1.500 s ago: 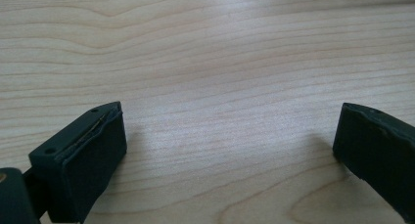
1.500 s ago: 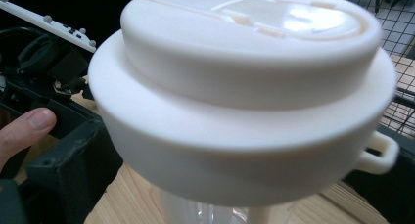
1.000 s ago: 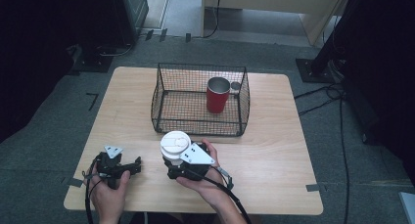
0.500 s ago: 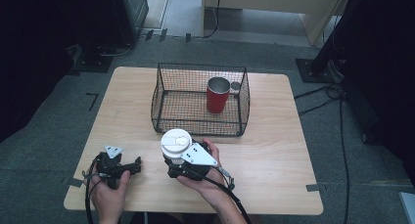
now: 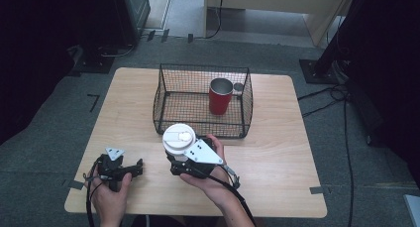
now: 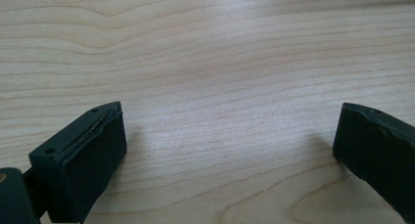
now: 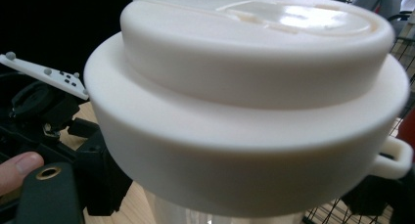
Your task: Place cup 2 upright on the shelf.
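Right tongs clamp white-lidded cup; lid unmarked

**A recording lab, not a home**

The pale wooden counter with rounded corners stands alone on grey carpet tiles. Black tape marks sit on the floor at nine o'clock. Black cables trail across it at three o'clock toward a dark stand base. Black equipment racks loom at eleven o'clock, light wooden cabinetry at one.
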`<state>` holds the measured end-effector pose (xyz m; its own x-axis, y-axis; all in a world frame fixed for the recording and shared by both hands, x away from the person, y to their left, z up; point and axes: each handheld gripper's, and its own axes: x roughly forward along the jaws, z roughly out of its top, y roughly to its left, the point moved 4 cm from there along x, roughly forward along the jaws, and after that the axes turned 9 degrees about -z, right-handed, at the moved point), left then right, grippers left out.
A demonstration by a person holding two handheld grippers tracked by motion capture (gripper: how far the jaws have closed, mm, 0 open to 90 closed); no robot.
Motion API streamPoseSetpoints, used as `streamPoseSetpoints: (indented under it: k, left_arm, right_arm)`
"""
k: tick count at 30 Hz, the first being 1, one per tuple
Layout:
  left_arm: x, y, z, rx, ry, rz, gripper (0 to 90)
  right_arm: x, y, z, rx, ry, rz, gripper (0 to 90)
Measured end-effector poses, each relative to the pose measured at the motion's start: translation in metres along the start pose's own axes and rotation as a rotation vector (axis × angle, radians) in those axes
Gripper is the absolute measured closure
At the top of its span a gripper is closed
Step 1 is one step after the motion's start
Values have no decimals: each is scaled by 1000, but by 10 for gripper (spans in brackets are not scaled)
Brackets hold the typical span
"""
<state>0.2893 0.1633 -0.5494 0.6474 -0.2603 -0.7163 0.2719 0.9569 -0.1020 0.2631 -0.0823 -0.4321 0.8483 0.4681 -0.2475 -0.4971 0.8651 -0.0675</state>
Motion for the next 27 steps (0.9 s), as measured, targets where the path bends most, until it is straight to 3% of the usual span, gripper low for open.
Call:
streamPoseSetpoints:
  k: [27]
  left_arm:
    - [0,0,0,0,1,0,0]
  right_arm:
    - [7,-9,52,-10,-90,-31,163]
